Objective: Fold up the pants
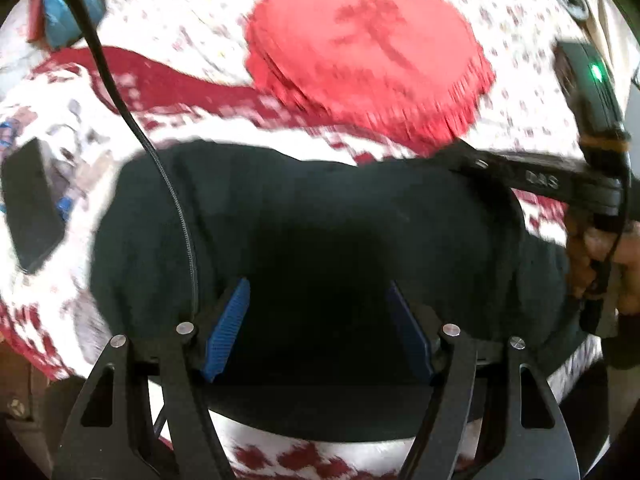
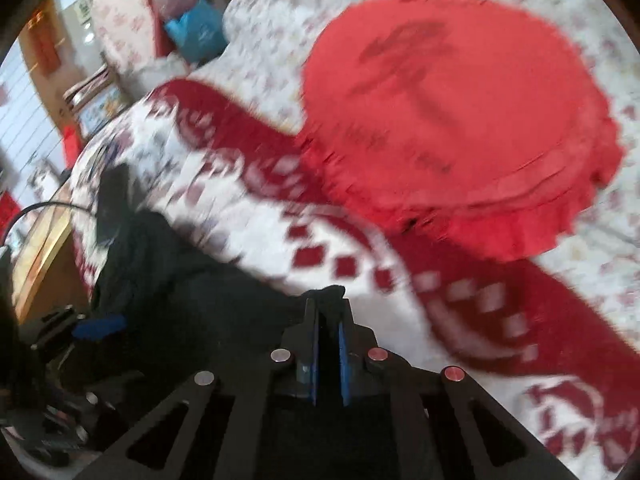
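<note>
A big bed cover [image 1: 192,12] fills both views. It is white with little red flowers, and a white blanket with dark red shapes [image 2: 280,236] lies over it. The pictures are blurry.

On the cover sits a round red cloth with a frilly edge [image 1: 360,64]. It has a dark mark in the middle. In the right wrist view it lies far up and to the right [image 2: 452,120].

The black pants [image 1: 304,240] lie bunched on the blanket, closer to the cameras than the red cloth. In the right wrist view they spread to the left [image 2: 192,292].

The left gripper [image 1: 316,332] hangs over the pants. Its two blue pads are far apart and nothing is between them. A black cable [image 1: 168,184] runs down across the pants on the left side.

The right gripper [image 2: 329,312] has its blue pads close together, with a bit of black pants pinched at the tips. In the left wrist view it reaches in from the right [image 1: 472,164] and touches the top edge of the pants. A hand [image 1: 600,264] holds its handle.

A flat black thing [image 1: 30,208] lies on the blanket at the far left.
</note>
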Demonstrator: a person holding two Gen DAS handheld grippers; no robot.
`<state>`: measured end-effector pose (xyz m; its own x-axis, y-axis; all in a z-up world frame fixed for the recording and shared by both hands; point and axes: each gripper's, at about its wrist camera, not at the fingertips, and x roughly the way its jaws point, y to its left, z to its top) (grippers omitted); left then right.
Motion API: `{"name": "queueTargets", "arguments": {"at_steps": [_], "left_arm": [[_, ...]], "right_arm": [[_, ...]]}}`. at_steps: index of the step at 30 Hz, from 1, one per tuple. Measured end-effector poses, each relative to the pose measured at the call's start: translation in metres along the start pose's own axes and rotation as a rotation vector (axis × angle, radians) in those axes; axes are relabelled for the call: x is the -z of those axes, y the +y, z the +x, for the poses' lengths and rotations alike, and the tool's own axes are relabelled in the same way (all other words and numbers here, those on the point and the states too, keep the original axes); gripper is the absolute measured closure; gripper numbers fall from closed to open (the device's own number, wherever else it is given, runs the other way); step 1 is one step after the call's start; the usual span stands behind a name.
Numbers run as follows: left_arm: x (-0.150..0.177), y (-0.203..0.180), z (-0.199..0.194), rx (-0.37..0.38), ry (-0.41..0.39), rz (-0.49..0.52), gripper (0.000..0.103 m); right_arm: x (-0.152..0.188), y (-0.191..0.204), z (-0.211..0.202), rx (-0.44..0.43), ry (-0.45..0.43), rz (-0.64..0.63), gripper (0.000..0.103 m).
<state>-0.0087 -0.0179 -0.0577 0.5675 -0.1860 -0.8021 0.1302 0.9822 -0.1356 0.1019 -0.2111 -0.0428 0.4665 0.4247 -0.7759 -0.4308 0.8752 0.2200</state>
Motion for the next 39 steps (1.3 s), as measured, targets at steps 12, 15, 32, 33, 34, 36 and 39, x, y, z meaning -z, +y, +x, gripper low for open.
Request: {"name": "queueTargets", "arguments": {"at_steps": [12, 15, 32, 33, 34, 36, 39], "left_arm": [[-0.018, 0.027, 0.004, -0.082, -0.011, -0.04, 0.032], [-0.033, 0.035, 0.007, -0.103, -0.026, -0.057, 0.032], [-0.058, 0.063, 0.056, -0.203, 0.016, -0.089, 0.032], [-0.057, 0.062, 0.052, -0.202, 0.013, -0.094, 0.032], [-0.054, 0.063, 0.048, -0.198, 0.009, -0.099, 0.032], [-0.051, 0.062, 0.041, -0.193, 0.008, -0.103, 0.032], [-0.042, 0.058, 0.03, -0.188, -0.001, -0.1, 0.032]], "right_arm": [[0.008, -0.016, 0.01, 0.186, 0.004, 0.096, 0.075], [0.01, -0.009, -0.013, 0.155, -0.049, 0.119, 0.072], [0.014, 0.023, 0.035, 0.087, 0.021, 0.108, 0.072], [0.016, 0.026, 0.03, 0.083, 0.021, 0.108, 0.072], [0.019, 0.027, 0.024, 0.078, 0.017, 0.108, 0.072], [0.026, 0.035, 0.008, 0.075, -0.002, 0.104, 0.071], [0.041, 0.048, -0.011, 0.077, -0.02, 0.096, 0.067]]}}
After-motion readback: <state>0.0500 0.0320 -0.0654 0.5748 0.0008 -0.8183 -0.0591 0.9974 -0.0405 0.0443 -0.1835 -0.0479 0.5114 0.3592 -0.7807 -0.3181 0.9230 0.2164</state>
